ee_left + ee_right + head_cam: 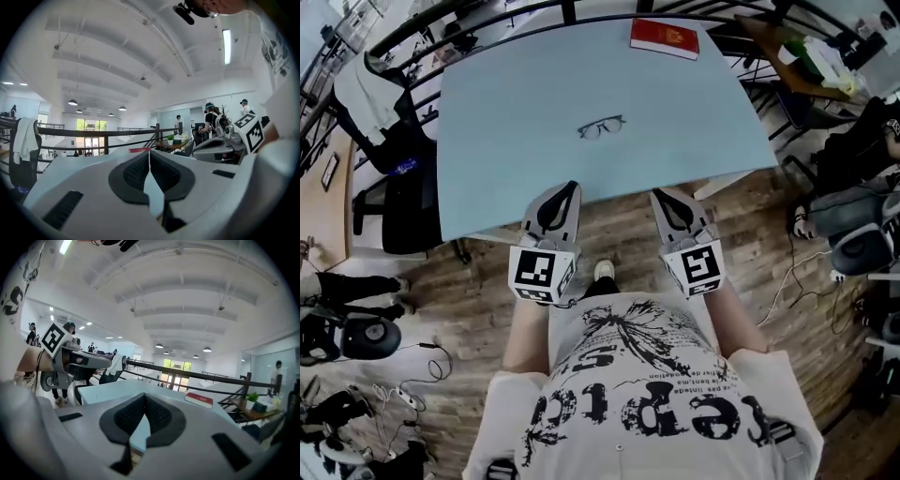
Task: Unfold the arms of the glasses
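Observation:
A pair of dark-framed glasses [601, 127] lies near the middle of the pale blue table [506, 112], lenses facing me. My left gripper [572, 187] hovers at the table's near edge, left of centre, jaws shut with nothing between them. My right gripper [656, 195] is beside it at the same edge, also shut and empty. Both point toward the glasses and are well short of them. In the left gripper view the closed pads [140, 169] meet at the tip; the right gripper view shows the same closed pads [154, 414]. The glasses are hidden in both gripper views.
A red book [665, 37] lies at the table's far right corner, also visible as a red book [199, 400] in the right gripper view. Dark chairs [394, 187] stand left of the table, a railing runs behind it, and cables and gear lie on the wooden floor.

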Available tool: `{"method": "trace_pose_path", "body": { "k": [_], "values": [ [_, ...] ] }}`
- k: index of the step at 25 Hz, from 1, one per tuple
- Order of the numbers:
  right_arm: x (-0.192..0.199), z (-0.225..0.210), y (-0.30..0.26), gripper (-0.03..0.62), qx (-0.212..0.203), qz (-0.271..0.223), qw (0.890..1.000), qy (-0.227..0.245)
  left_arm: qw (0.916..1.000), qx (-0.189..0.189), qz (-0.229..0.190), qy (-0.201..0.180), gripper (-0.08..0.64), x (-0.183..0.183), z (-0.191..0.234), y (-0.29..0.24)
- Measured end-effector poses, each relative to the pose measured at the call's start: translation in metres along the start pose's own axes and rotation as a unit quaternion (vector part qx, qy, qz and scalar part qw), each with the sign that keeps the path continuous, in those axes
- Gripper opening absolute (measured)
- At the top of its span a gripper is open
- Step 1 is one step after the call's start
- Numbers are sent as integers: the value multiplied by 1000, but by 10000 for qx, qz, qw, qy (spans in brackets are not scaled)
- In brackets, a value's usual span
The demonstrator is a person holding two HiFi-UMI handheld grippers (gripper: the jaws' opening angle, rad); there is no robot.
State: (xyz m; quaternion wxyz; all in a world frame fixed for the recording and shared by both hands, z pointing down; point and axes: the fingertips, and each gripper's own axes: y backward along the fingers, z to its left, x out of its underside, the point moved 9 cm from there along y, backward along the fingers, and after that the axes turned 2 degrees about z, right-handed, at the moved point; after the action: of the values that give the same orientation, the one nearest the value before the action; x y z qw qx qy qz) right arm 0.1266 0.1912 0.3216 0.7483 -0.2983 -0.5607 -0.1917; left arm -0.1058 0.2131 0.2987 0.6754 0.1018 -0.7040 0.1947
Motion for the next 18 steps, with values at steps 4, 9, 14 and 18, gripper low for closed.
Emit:
{"method": "trace_pose_path", "body": {
  "k": [4, 9, 14, 18],
  "values": [
    [-11, -15, -51, 11, 132, 64, 9999, -92, 10000, 64, 63, 0, 23, -5, 43, -31],
    [-18, -27, -97, 11, 100, 143, 9998, -118, 9997, 94, 222, 86, 23, 6, 74, -52],
    [-13, -51, -139, 11, -35, 320, 9995, 1, 9990, -64, 400, 165, 23, 16, 94, -82],
    [-8, -81, -176, 11, -291, 450, 9986, 24, 9986, -214, 474, 78, 23, 12, 110, -116]
  ]
}}
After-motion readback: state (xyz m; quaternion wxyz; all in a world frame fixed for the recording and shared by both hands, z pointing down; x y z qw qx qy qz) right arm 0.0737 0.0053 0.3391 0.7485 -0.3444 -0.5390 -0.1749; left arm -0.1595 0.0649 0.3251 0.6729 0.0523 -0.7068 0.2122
